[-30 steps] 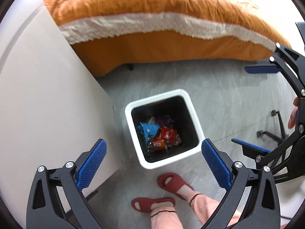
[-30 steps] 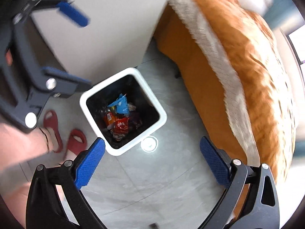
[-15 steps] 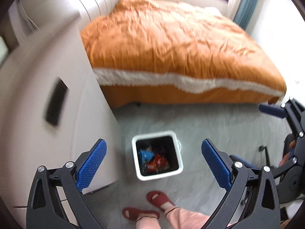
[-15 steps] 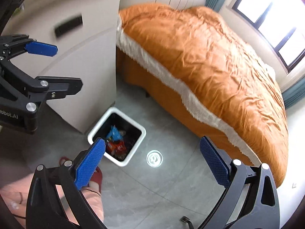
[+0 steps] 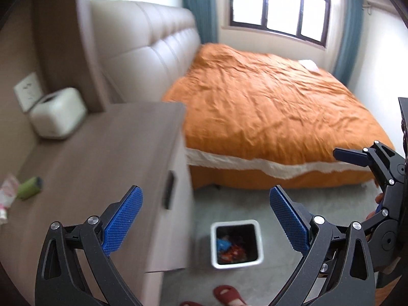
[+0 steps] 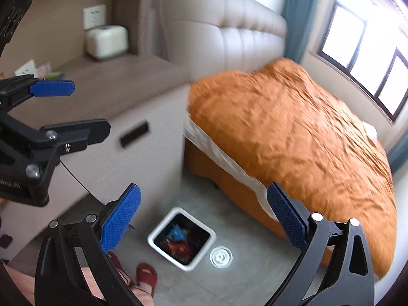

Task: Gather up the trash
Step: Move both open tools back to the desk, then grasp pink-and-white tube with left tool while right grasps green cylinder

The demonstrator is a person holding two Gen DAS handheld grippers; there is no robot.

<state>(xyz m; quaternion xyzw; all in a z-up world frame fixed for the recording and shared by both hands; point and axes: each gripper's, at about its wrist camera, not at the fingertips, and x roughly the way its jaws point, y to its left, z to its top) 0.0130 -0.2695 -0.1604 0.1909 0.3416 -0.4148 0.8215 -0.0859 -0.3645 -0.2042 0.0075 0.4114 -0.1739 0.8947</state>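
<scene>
While both views are softened by blur, the far left of the left wrist view shows a crumpled pale wrapper (image 5: 7, 191) and a green tube-like piece (image 5: 29, 188) lying close together on the brown top of the bench (image 5: 102, 148), with a white boxy container (image 5: 58, 117) further back against the wall below a wall socket (image 5: 26, 92); whether wrapper and tube touch cannot be told. To the right of those, the left claw (image 5: 205, 223) hangs in the air with its blue pads spread wide and nothing between them. Beyond the bench's front edge, down on the grey floor (image 5: 318, 201), stands the white square bin (image 5: 236, 244), upright just beside the bench's side and holding blue and red wrappers (image 5: 230, 248). A red slipper (image 5: 228, 294) shows at the bottom edge, near the bin. Further right spreads the bed (image 5: 267, 112) under an orange cover, a window (image 5: 278, 5) behind it. At the right edge the right claw (image 6: 204, 219) reaches in, likewise wide apart and empty; in its own view the bin (image 6: 182, 238) sits between its pads, a round floor drain (image 6: 221, 257) just right of it
</scene>
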